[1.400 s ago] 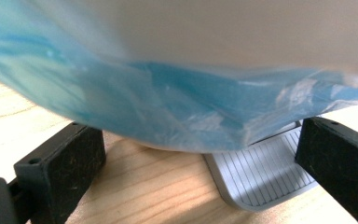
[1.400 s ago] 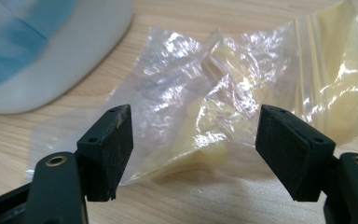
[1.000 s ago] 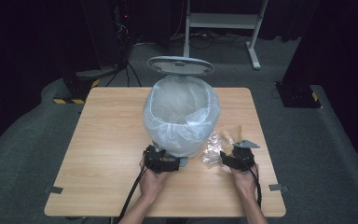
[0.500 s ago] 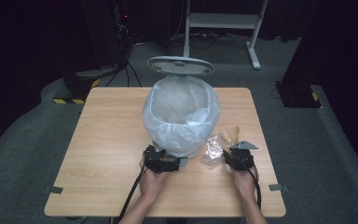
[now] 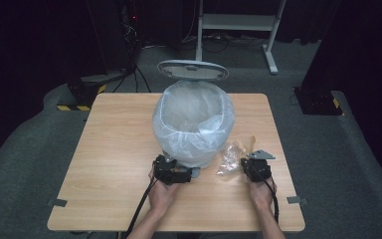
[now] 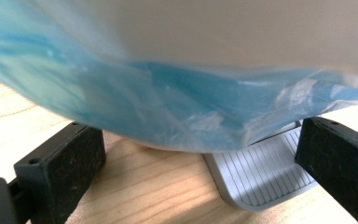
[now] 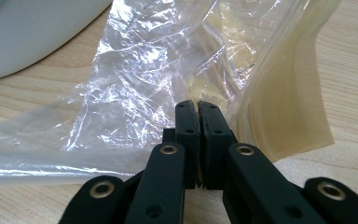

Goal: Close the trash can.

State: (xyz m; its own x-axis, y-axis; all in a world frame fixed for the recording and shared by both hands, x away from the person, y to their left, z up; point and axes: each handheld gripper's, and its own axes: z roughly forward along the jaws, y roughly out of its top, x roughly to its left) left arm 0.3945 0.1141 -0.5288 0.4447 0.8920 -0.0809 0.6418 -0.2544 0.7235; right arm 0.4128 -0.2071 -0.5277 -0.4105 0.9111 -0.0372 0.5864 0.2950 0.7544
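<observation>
Crinkled clear plastic, an empty bag (image 7: 135, 98), lies near the worktop's front right corner beside the lined pedal bin (image 5: 194, 124), and the right tool (image 7: 198, 109) has just clenched on its edge. The left tool (image 5: 171, 172) stands released around the bin's pedal (image 6: 261, 172). To do well, lift slowly so the thin film does not slip out.

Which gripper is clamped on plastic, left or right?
The right gripper: its jaws have just closed, pinching the clear plastic wrapper. The left gripper stands open by the bin's pedal.

Bin (image 6: 214, 37) blurred, cut off above its pedal (image 6: 261, 177)
</observation>
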